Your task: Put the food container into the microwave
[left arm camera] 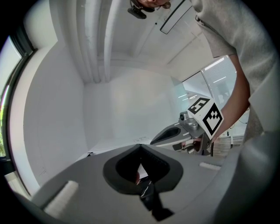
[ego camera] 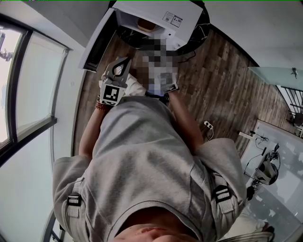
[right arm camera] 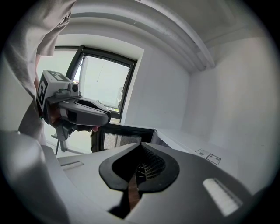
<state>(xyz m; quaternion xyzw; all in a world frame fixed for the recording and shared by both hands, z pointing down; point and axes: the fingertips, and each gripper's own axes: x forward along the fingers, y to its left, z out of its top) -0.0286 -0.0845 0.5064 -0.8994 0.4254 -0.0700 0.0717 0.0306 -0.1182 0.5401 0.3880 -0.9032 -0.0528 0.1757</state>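
Observation:
The white microwave (ego camera: 182,10) stands at the top of the head view on a dark round table, its door (ego camera: 96,43) swung open to the left. A brownish food container (ego camera: 147,24) sits inside the cavity. My left gripper (ego camera: 122,63) hovers just before the open door, jaws together and empty. A blurred patch hides most of my right gripper; only its marker cube (ego camera: 172,87) shows. In the right gripper view the shut jaws (right arm camera: 137,169) point at the open door (right arm camera: 122,136), with the left gripper (right arm camera: 106,118) at the left.
The dark round table (ego camera: 201,29) carries the microwave over a wood plank floor (ego camera: 222,94). A tall window (ego camera: 28,94) fills the left side. A power strip (ego camera: 207,125) lies on the floor at the right, near a white desk (ego camera: 279,156).

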